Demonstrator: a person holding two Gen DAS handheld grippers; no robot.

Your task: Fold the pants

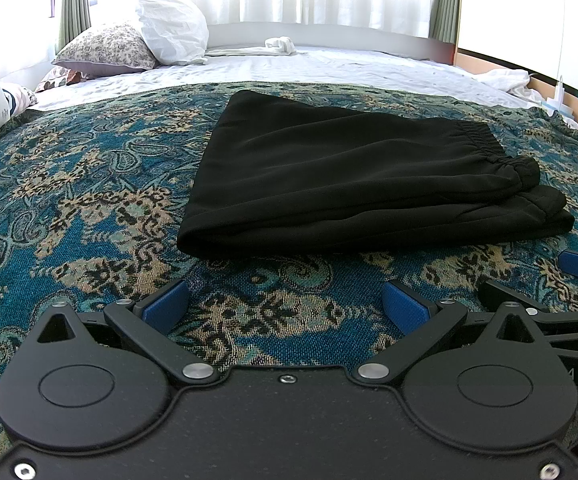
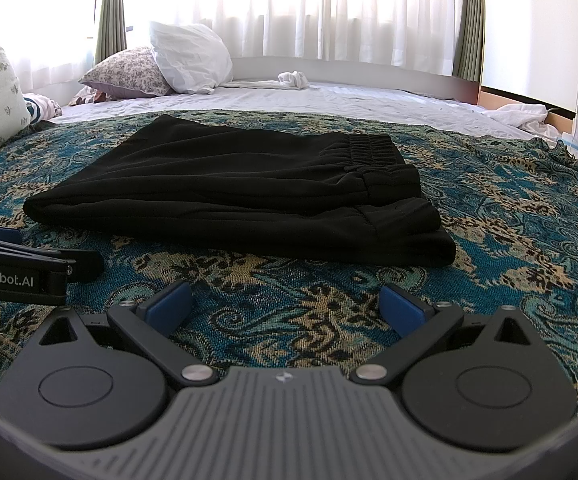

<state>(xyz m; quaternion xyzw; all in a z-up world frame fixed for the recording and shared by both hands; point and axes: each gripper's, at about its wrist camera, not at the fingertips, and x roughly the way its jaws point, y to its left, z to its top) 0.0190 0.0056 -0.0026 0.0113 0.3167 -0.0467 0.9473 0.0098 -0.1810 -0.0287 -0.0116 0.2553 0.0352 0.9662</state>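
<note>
The black pants [image 1: 353,176] lie at the middle of both views as a compact folded stack on the teal patterned blanket [image 1: 89,208], with the gathered elastic waistband [image 1: 485,140] toward the right of the frame and the rounded fold edge toward the left. Layers sit squarely on one another, so the fold looks finished or very nearly so.

The left gripper [image 1: 285,304] sits low at the bottom of its frame, jaws spread wide and holding nothing, short of the near edge of the pants. The right gripper [image 2: 285,304] is likewise wide apart and empty, just beside its partner, whose side shows at the left edge of the right view. Both appear drawn back so the stack is not disturbed.

Nothing lies between grippers and garment. Farther back, in the upper left, rest a floral pillow [image 1: 105,48] and a white pillow [image 1: 173,32]; a crumpled white cloth [image 1: 281,45] lies by the headboard under bright curtains [image 2: 329,8].
</note>
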